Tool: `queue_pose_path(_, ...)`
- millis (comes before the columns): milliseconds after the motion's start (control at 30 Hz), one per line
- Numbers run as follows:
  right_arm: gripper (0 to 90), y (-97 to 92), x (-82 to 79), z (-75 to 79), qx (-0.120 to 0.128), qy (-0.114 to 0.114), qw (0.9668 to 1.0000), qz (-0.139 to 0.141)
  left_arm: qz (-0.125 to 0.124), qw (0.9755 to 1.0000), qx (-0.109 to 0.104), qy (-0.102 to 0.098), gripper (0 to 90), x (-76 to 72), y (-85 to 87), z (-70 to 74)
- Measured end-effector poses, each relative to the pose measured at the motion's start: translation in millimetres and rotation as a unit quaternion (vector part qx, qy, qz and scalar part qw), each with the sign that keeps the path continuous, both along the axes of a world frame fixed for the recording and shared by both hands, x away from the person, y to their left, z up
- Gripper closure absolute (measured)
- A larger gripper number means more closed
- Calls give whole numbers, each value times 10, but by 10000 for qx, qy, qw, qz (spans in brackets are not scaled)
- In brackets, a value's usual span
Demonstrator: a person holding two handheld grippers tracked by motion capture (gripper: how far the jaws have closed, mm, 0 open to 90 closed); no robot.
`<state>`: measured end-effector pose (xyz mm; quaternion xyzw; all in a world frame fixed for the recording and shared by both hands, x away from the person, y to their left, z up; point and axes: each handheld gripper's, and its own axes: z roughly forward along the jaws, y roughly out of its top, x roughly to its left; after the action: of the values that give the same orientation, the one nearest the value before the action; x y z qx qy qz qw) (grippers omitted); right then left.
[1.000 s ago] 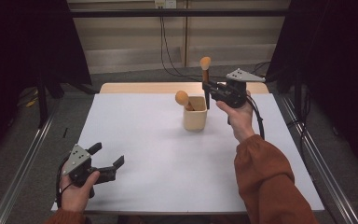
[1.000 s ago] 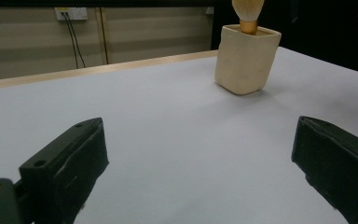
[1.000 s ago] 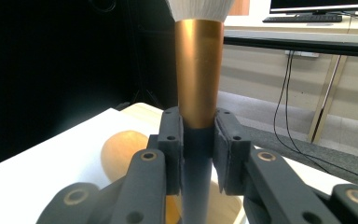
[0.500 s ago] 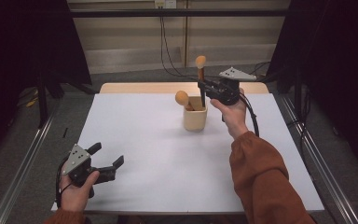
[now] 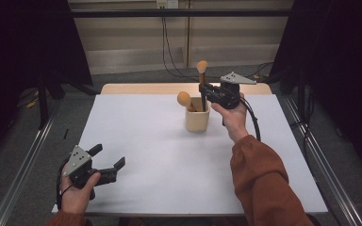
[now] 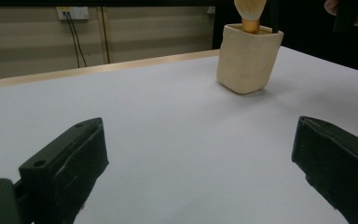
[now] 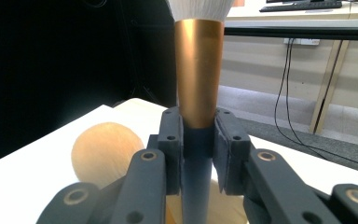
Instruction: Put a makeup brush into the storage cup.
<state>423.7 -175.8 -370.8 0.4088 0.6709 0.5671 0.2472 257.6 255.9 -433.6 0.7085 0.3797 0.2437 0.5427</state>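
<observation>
Upright, a brush (image 5: 201, 75) sits clamped in right gripper (image 5: 206, 92) jaws above the cup (image 5: 197, 120) (left gripper (image 5: 107, 162) jaws apart).

my right gripper (image 7: 198, 140) matt black plastic, jaws clamped on a brush (image 5: 201, 77): shiny copper-look metal ferrule, smooth dark handle, soft pale bristles. cup (image 5: 197, 120) matt cream, looks ceramic. table (image 5: 169, 160) top smooth matt white, pale wood edge at back. my sleeve (image 5: 264, 179) rust cloth

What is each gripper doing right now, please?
Left gripper: open, holding nothing, low over the table.
Right gripper: shut on the brush, above the cup.
</observation>
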Motion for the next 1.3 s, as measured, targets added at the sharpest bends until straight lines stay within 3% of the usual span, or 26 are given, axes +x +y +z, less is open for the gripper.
queue_pose_path(1300,752,-41,-16,-460,37,355,9994,-47,-25,10000,21,10,33,4,-4,-2)
